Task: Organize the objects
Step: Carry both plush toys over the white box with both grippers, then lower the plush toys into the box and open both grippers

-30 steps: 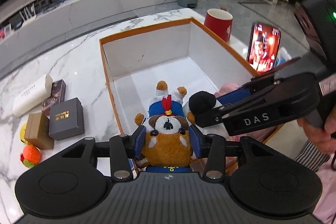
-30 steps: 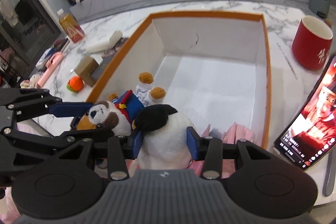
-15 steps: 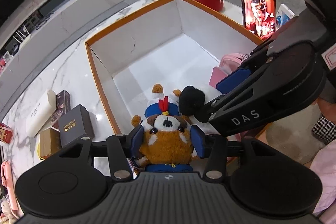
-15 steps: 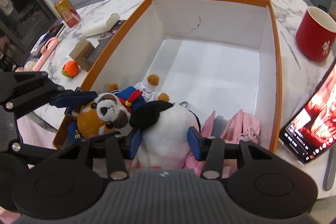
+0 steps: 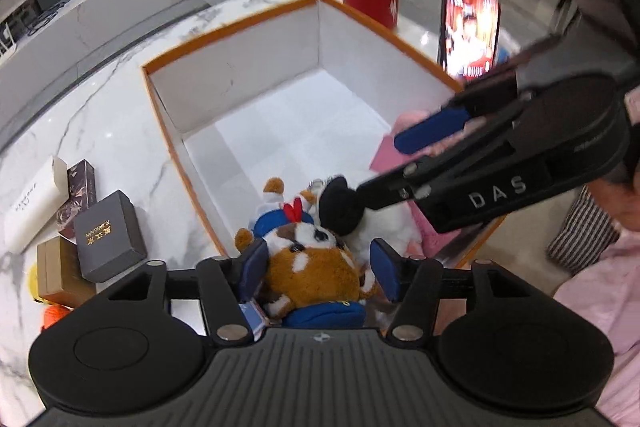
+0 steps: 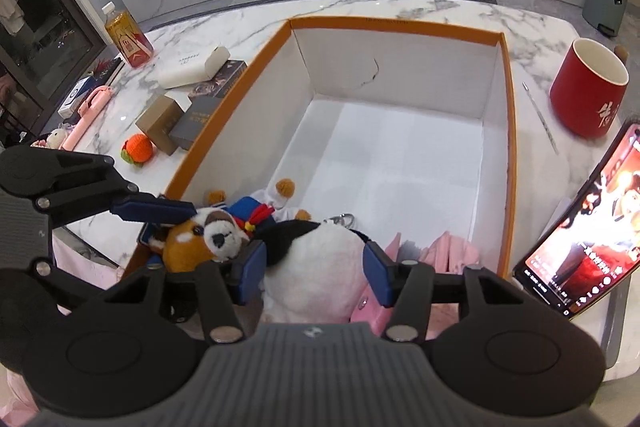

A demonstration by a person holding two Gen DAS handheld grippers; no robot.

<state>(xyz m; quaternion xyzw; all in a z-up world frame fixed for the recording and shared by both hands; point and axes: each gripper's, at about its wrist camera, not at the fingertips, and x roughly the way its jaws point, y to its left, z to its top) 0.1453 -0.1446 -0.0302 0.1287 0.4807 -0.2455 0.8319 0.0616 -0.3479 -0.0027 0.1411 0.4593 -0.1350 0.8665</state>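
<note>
The left gripper (image 5: 318,269) is sitting with its blue pads spread either side of the brown dog (image 5: 310,267), and there's a clear gap on the right side, so those jaws are standing open around it rather than squeezing. The dog is lying in the near left corner of the box (image 5: 240,83), blue sailor collar and red bow pointing toward the far wall. Over to the right gripper (image 6: 312,269): its pads are bracketing the penguin (image 6: 316,263), white belly bulging between them; the left pad is pressing the black flank, the right pad is at the edge of the white fur, and I cannot tell whether it is truly clamping. The penguin is lying against the dog's head, inside the box along its near wall. Just right of it, pink folded items (image 6: 448,251) are resting in the near right corner. Most of the white box floor is showing bare toward the far wall. Outside the box, on the table (image 6: 400,9), a red mug (image 6: 588,91) is standing by the far right corner, a lit phone (image 6: 588,231) is leaning at the right edge, and small boxes (image 5: 106,235), an orange ball (image 6: 138,149) and a bottle (image 6: 128,37) are lying along the left side.
</note>
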